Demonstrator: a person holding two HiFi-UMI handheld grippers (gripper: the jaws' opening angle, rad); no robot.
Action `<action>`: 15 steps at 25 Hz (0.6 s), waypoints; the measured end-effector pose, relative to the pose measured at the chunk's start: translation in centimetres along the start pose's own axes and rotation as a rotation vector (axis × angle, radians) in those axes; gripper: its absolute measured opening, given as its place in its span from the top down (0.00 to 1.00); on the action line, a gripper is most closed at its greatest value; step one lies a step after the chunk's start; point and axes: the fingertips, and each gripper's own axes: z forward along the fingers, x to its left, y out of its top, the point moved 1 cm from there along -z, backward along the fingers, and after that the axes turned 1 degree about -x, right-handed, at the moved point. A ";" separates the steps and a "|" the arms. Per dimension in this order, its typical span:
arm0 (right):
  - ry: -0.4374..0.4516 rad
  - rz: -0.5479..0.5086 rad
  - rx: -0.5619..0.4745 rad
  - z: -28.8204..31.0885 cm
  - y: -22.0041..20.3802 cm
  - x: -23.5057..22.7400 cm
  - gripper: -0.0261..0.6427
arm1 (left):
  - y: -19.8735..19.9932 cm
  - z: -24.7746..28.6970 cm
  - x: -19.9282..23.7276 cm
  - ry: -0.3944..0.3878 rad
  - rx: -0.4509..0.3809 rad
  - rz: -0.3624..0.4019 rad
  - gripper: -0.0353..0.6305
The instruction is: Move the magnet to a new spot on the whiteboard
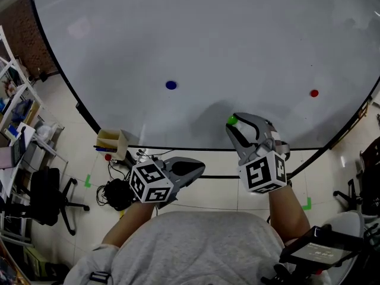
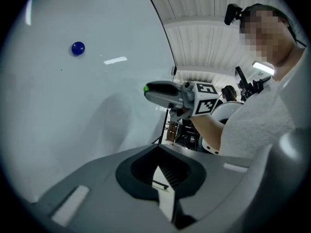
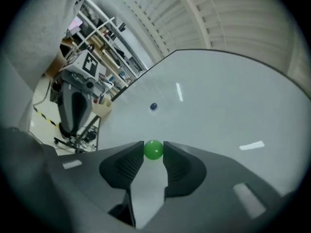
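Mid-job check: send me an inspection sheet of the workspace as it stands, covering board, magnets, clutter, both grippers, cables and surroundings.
Surface: whiteboard, no writing seen.
Job's things: green magnet between the right gripper's jaw tips, close to the board, contact with it not clear; blue magnet and red magnet on the board.
Clutter: small tan box by the board's lower edge.
Grippers: right gripper closed on the green magnet; left gripper closed, empty, held off the board.
Cables: dark tangle on the floor under the board.
Surroundings: office chair, shelves at left.
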 end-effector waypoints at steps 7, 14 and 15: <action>-0.224 -0.298 0.054 2.9 2.7 -4.7 0.77 | 0.0 -0.6 -0.4 0.006 0.001 -0.005 0.97; -0.289 -0.317 0.094 5.6 1.8 -6.3 0.77 | -0.3 -1.4 -0.2 0.019 -0.002 -0.014 0.97; -0.295 -0.309 0.096 5.7 1.6 -6.5 0.77 | -0.3 -1.4 -0.1 0.020 -0.002 -0.015 0.97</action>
